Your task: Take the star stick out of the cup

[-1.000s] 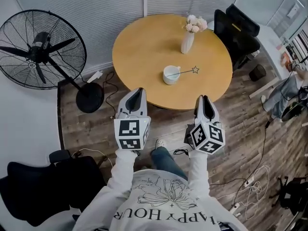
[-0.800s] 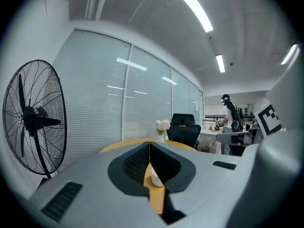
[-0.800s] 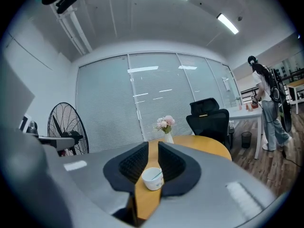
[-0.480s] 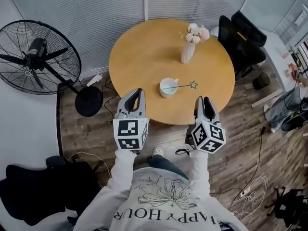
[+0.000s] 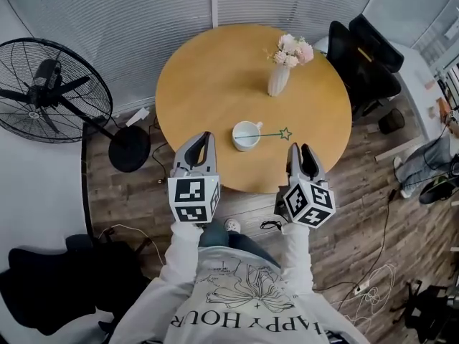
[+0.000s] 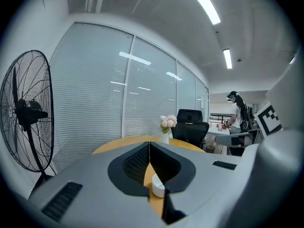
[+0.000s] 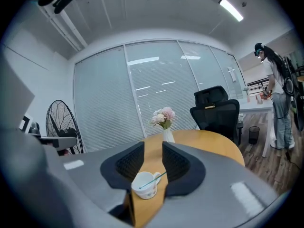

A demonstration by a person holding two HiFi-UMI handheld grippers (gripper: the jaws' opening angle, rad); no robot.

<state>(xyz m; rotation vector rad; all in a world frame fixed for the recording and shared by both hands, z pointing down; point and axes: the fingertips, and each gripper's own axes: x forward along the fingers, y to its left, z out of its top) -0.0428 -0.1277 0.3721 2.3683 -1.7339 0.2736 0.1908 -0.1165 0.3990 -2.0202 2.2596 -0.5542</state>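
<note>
The work stands at the approach: neither tool has reached the cup (image 5: 245,135), which sits upright on the round wooden bench (image 5: 208,70), a little in from its near edge. The star stick (image 5: 271,134) is not yet out; it rests inside the cup, leans over the rim and stretches to the right, its star end low over the wood. The left gripper (image 5: 207,135) hovers at the bench's near edge, left of the cup, with its jaws pressed together on nothing. The right gripper (image 5: 300,149) hangs at the near edge too, right of the star; its jaws have just been opening and now stand spread, with nothing between them, and its own view frames the cup (image 7: 144,185) and the stick (image 7: 155,178) through the gap. A vase of flowers (image 5: 278,78) stands farther back, well clear. The next move, as I judge it, is for the spread right gripper to go forward and across to the bare stretch of stick between rim and star, then close squarely on it; the stick is thin, so the jaws must line up with care, and the cup may tip unless the left gripper steadies it
</note>
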